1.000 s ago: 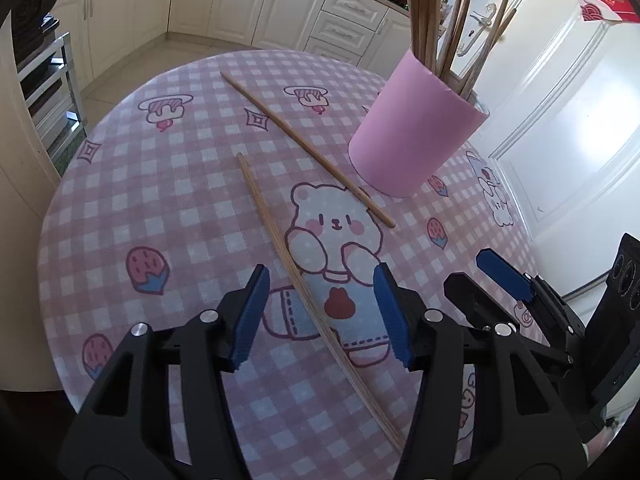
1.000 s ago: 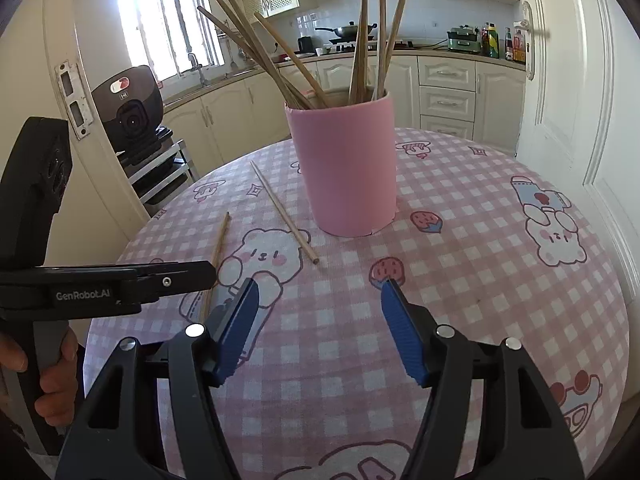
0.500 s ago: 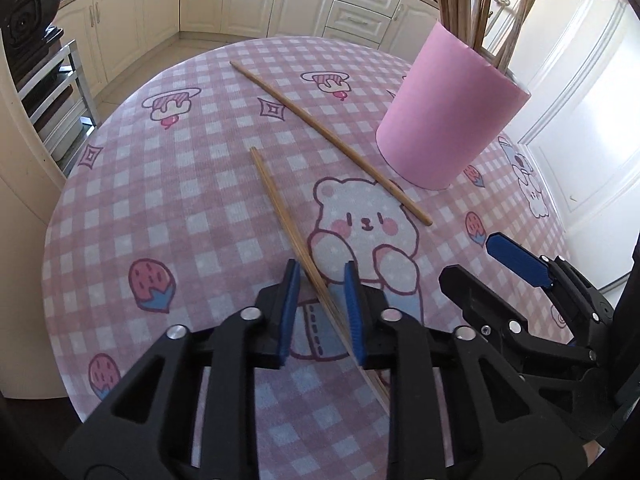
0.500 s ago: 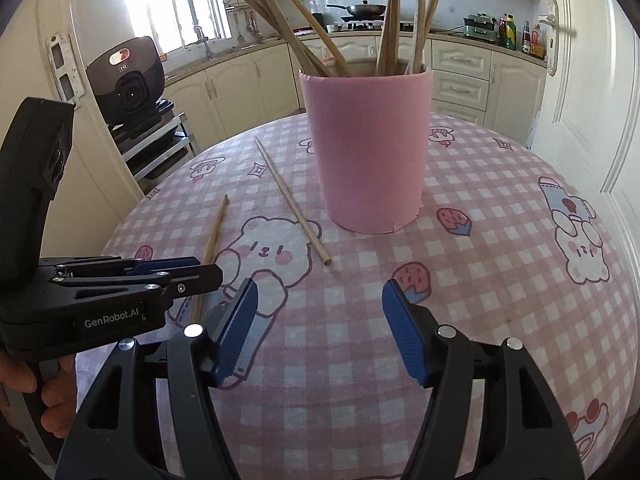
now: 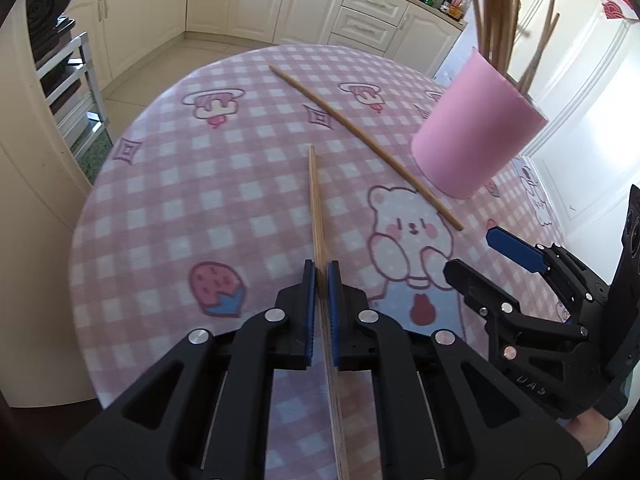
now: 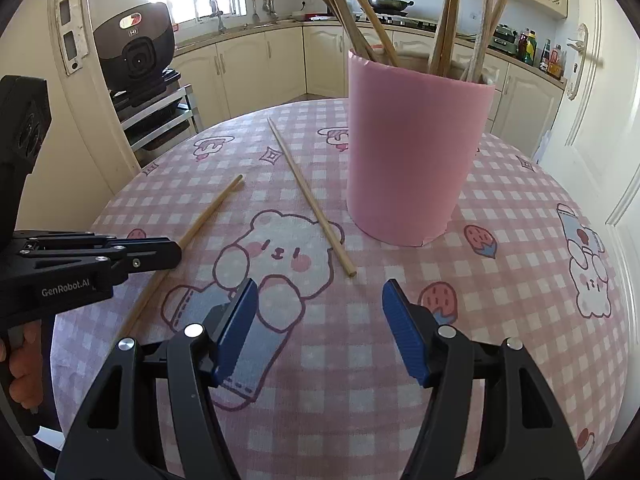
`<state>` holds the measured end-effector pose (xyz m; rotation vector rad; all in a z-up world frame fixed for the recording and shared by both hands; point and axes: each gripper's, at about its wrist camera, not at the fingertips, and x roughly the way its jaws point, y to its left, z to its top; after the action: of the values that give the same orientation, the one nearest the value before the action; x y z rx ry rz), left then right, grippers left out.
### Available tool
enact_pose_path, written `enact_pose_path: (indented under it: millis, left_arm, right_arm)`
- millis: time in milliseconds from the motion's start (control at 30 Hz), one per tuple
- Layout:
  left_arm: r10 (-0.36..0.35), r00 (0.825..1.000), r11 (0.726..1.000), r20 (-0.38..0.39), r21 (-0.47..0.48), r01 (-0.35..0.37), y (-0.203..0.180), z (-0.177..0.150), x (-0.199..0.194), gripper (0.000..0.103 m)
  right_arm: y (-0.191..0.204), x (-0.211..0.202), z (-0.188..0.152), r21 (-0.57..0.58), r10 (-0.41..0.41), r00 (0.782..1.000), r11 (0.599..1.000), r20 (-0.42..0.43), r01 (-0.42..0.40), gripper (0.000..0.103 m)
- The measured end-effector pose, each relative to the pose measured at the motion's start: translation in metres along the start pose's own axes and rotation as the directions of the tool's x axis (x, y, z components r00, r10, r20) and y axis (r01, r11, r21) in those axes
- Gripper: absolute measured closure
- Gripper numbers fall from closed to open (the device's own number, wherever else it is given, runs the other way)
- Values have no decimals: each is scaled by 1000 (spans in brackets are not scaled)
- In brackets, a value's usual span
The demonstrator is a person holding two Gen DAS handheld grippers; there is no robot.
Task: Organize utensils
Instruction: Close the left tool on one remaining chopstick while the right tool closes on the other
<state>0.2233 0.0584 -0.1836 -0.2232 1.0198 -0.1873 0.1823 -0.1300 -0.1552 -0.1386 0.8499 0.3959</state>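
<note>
Pink check cloth with cartoon bears and strawberries covered the round table (image 6: 500,300), and on it stood a pink cup (image 6: 412,152) with a bunch of wooden chopsticks leaning out of its top. Two more chopsticks lay loose on the cloth. The nearer chopstick (image 5: 316,204) was pinched between the blue pads of the left gripper (image 5: 321,276); its jaws had just been closing and now stood narrow, pressed against the wood on both sides, with the stick running back under the gripper body and forward across the checks. From the right wrist view the same stick showed passing beneath the black nose of that gripper (image 6: 160,254), a hand (image 6: 20,364) wrapped round its handle at the left edge. The other chopstick (image 6: 308,196) lay untouched just beside the cup, its near end by the bear's ear. The right gripper (image 6: 320,292) hung above the bear print with its fingers wide apart and nothing between them. Cream kitchen cupboards (image 5: 260,4) ran along the wall behind the table.
</note>
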Motion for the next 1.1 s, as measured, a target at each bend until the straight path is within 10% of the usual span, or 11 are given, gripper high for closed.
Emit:
enact_pose_path:
  millis: [700,800,867,1100]
  left_arm:
    - [-7,1000,999,13,-43,8,20,3,-4,97]
    - [-12,1000,999,12,-50,12,20,4,-4,97]
    - [-17,1000,998,12,-59,18,21,4,-4,97]
    - [-9,1000,997,15,-80,10,22,4,-4,97]
  right_arm:
    - [-2,29,29,4,-34,999,999,-28,34,42]
    - [-1,35,30,-2,-37,998,999,-45,37,56]
    - [-1,34,31,-3,-33,998,999,-46,33,92]
    - [-2,12,12,0,12,995,1000,-100,-12,99]
